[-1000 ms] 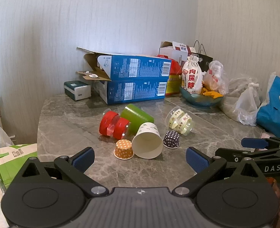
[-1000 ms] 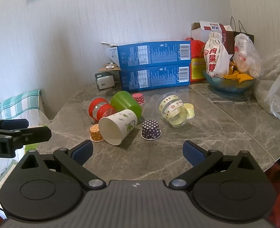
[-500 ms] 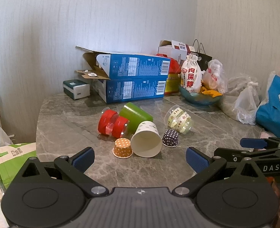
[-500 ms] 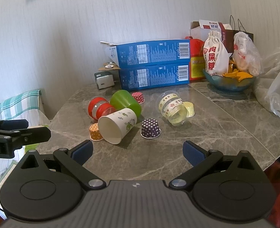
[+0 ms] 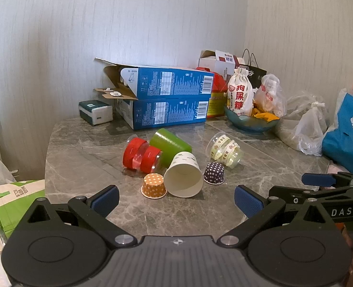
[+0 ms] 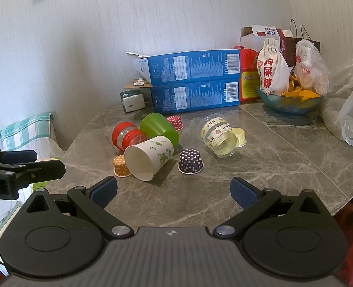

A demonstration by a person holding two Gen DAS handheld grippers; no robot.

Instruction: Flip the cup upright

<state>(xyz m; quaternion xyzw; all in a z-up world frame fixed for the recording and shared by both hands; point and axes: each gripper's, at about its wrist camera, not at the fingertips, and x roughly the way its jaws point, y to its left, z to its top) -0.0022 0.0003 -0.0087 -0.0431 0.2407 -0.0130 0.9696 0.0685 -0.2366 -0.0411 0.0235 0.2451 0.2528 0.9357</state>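
Several cups lie on their sides on the grey marble table (image 5: 85,167): a white paper cup (image 5: 184,174) (image 6: 150,157) with its mouth toward me, a green cup (image 5: 170,144) (image 6: 159,128), a clear cup with red bands (image 5: 140,154) (image 6: 126,136), and a clear cup with yellow bands (image 5: 225,149) (image 6: 218,134). Small orange (image 5: 153,186) (image 6: 120,166) and purple (image 5: 214,173) (image 6: 190,161) dotted cups stand mouth-down. My left gripper (image 5: 176,202) and right gripper (image 6: 174,191) are both open and empty, short of the cups.
Two stacked blue boxes (image 5: 166,98) (image 6: 193,81) stand at the back by the wall. A blue bowl with bags (image 5: 250,119) (image 6: 291,100) and plastic bags (image 5: 310,129) crowd the right. A small red dotted cup (image 6: 175,122) and a yellow one (image 6: 239,136) sit behind.
Both grippers have drifted slightly closer to the cups. Both stay open; no cup has moved.
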